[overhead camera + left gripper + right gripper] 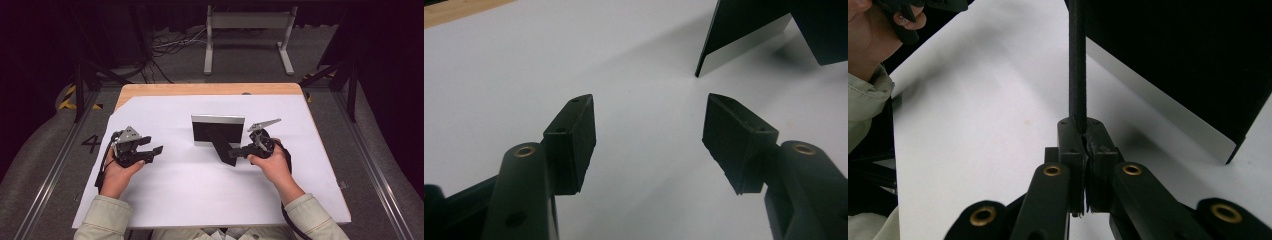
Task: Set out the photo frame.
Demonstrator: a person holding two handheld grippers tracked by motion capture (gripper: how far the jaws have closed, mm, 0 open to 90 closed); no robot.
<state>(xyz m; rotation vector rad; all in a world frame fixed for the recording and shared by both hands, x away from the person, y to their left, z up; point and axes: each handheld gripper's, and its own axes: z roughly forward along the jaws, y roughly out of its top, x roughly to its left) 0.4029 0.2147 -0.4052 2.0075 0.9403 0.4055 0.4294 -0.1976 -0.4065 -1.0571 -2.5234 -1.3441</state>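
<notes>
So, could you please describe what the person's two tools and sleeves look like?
Both are black two-jaw tools: the left tool and right tool each carry a grey three-cornered plate, brass-coloured pivot rivets and a trailing black cable. The sleeves are pale beige with buttoned-looking cuffs.

My left hand-held gripper (152,152) sits low at about eight o'clock, the left hand (117,170) wrapped around its body and the forearm coming up from six. Its jaws point toward three o'clock and stand wide apart, both pads (574,137) bare with nothing between them. My right hand-held gripper (234,154) sits at about four o'clock, the right hand (272,162) behind it, jaws pointing toward nine. They are pressed together on a thin black stand leg (1077,65).
</notes>
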